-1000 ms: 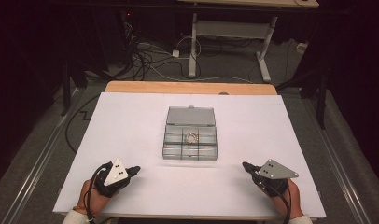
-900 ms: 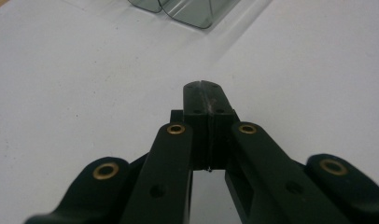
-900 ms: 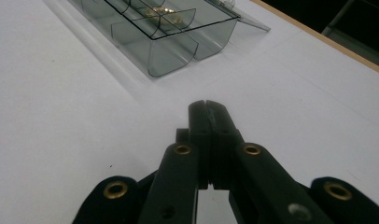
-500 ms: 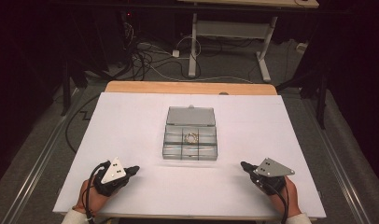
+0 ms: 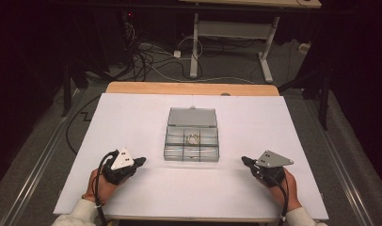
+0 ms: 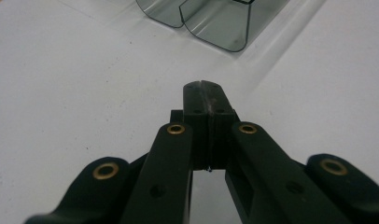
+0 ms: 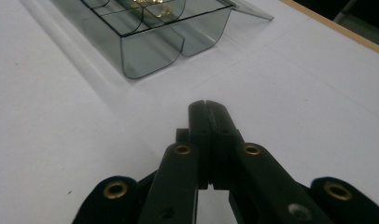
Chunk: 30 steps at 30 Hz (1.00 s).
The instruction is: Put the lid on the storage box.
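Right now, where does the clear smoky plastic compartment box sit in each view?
High view: clear smoky plastic compartment box at table centre, lid open.
Left gripper view: its corner at top centre.
Right gripper view: top left.
Shared landmark: white table sheet.

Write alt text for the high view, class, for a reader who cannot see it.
A clear compartment box with its lid open sits mid-table on a white sheet, a small gold ring-shaped item in one compartment. Nearer the camera, the left claw and right claw, both shut and empty, point inward toward it.
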Each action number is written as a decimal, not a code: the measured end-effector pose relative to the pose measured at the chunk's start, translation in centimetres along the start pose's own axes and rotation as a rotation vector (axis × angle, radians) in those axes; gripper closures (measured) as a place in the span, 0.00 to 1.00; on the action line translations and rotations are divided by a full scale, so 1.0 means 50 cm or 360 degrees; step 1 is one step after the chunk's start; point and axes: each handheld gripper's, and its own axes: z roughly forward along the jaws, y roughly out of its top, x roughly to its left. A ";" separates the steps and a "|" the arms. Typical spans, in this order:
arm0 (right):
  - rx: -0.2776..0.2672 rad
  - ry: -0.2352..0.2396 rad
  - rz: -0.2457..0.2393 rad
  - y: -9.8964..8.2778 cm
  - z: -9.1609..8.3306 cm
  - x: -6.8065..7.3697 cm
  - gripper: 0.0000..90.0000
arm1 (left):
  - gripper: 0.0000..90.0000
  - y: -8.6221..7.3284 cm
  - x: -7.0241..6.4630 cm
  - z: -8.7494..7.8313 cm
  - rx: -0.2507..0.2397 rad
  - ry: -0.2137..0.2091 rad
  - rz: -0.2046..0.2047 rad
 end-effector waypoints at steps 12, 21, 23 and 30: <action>0.0001 -0.0023 0.0008 0.043 0.057 -0.047 1.00 | 0.97 0.044 0.042 0.041 -0.0008 0.0025 -0.0018; 0.0008 -0.0027 0.0027 0.066 0.094 -0.066 1.00 | 0.97 0.074 0.063 0.068 -0.0005 -0.0004 -0.0030; 0.0003 -0.0020 0.0047 0.069 0.100 -0.070 1.00 | 0.97 0.083 0.067 0.071 0.0000 -0.0001 -0.0015; -0.0022 -0.0025 0.0096 0.088 0.113 -0.098 1.00 | 0.97 0.114 0.097 0.087 -0.0030 -0.0020 -0.0078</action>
